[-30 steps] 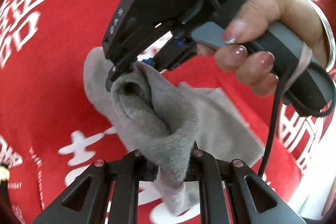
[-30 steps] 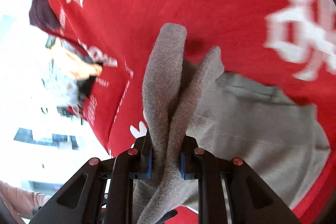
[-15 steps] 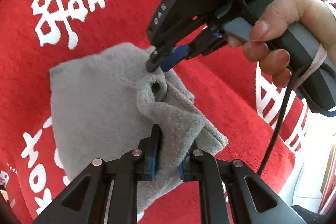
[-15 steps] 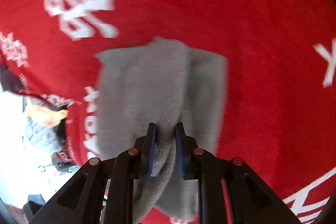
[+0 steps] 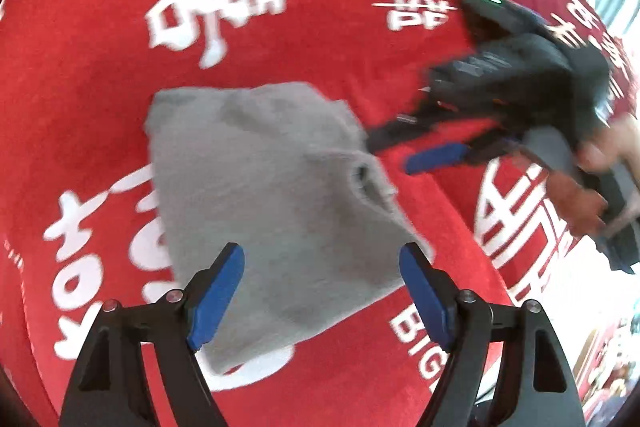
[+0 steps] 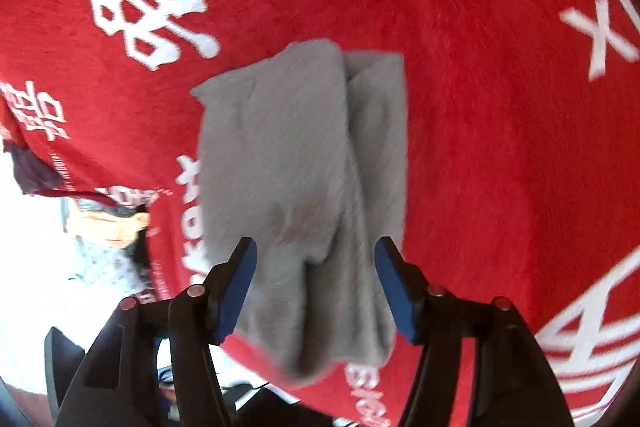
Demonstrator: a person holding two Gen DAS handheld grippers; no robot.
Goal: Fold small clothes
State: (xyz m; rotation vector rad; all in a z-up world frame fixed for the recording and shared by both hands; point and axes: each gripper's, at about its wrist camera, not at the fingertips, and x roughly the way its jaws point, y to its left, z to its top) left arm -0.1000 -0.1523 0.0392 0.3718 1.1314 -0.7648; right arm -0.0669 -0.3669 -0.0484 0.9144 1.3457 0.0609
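1. The grey garment (image 5: 276,199) lies folded on the red cloth (image 5: 340,39), mid-frame in both views.
2. The left gripper (image 5: 322,291) has just been opening; its jaws stand wide apart over the garment's lower edge, pads clear of it.
3. The right gripper (image 6: 316,283) has likewise just been opening; its jaws stand apart, the garment's near end between them, unclamped.
4. In the left view the right gripper (image 5: 408,151) sits at right, tips just beside the garment's upper right corner, held by a hand (image 5: 604,155).
5. The cloth bears white Chinese characters; "BIG" reads at lower right in the left view, other letters blurred.
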